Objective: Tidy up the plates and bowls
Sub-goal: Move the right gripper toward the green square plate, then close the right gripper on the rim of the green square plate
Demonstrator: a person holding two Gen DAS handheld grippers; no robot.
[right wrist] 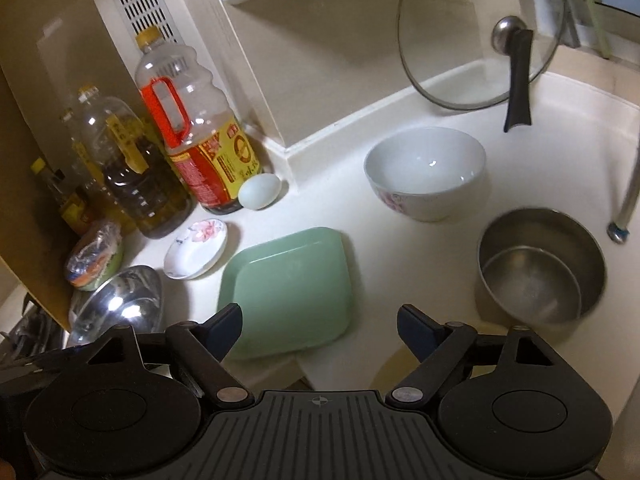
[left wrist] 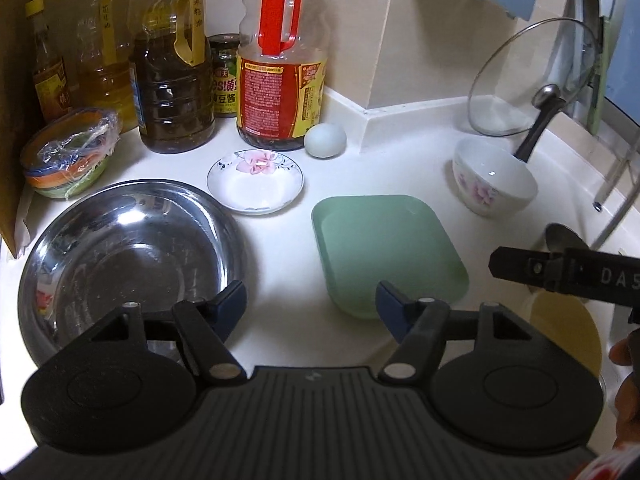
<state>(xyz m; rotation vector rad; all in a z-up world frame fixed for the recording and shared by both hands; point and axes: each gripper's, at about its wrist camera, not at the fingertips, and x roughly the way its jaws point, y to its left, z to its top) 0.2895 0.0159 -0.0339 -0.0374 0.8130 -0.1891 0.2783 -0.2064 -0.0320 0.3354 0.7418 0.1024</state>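
A green square plate (left wrist: 384, 248) (right wrist: 292, 288) lies mid-counter. A small floral saucer (left wrist: 255, 181) (right wrist: 196, 254) sits to its left. A white floral bowl (left wrist: 494, 176) (right wrist: 426, 172) stands at the back right. A large steel basin (left wrist: 128, 256) (right wrist: 120, 300) sits at the left. Two nested steel bowls (right wrist: 540, 264) stand at the right. A yellow plate (left wrist: 568, 332) lies at the near right edge. My left gripper (left wrist: 311, 300) is open and empty, between the basin and the green plate. My right gripper (right wrist: 320, 328) is open and empty over the green plate's near edge.
Oil bottles (left wrist: 172, 80) (right wrist: 200, 140), a jar (left wrist: 226, 76) and an egg (left wrist: 325, 140) (right wrist: 259, 191) line the back left. A wrapped stack of colored bowls (left wrist: 68, 156) (right wrist: 94, 260) sits far left. A glass lid (left wrist: 532, 80) (right wrist: 480, 36) leans at the back right.
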